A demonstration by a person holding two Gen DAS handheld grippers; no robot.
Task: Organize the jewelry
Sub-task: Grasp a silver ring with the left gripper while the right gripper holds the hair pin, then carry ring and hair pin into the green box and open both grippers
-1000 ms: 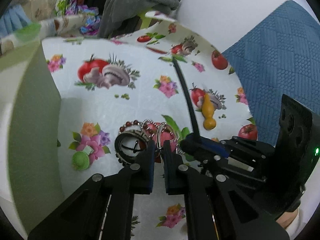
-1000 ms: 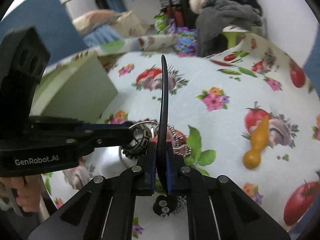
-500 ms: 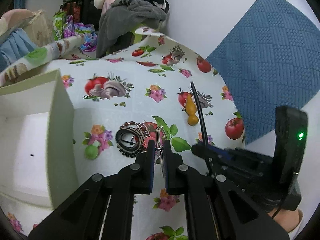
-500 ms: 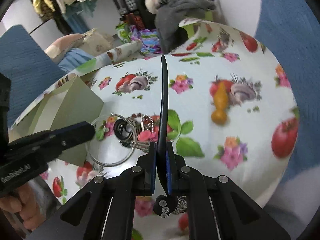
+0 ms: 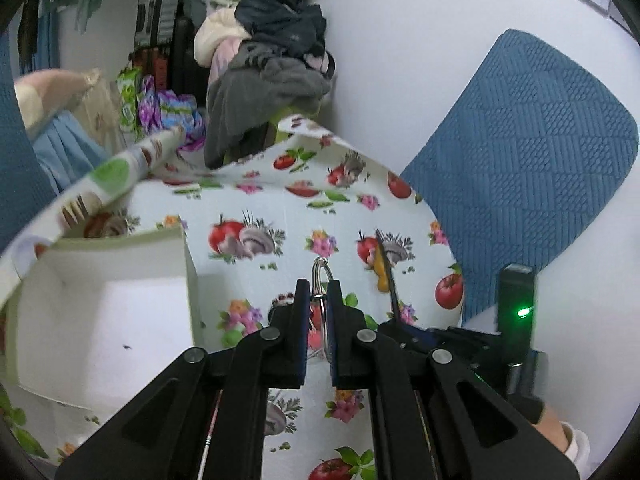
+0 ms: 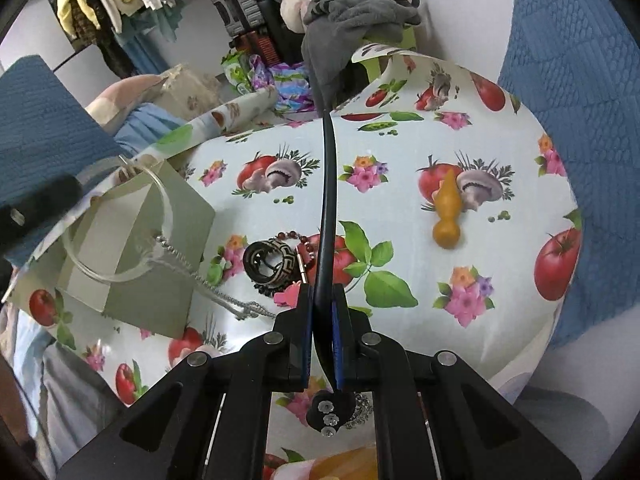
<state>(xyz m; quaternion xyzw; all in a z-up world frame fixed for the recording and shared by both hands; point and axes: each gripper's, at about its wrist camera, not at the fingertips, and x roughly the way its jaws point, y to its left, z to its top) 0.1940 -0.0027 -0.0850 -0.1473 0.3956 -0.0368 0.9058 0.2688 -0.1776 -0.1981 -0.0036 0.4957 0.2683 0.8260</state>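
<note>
Silver bangle [image 5: 322,280]: 1, left tongs [image 5: 318,294] pinching | black headband [image 6: 329,208]: 1, right tongs [image 6: 321,300] pinching

Both wrist views look forward and down, close over one tablecloth [image 5: 280,208].

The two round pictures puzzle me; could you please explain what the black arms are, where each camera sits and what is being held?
There is no robot here. A person holds a two-finger gripper in each hand, and each gripper carries a fisheye camera that looks along its fingers. The left camera shows the left gripper shut on a thin hoop, with an open box to its left. The right camera shows the right gripper shut on a black band. On the tablecloth lie a patterned bangle, red beads and a yellow gourd.
</note>
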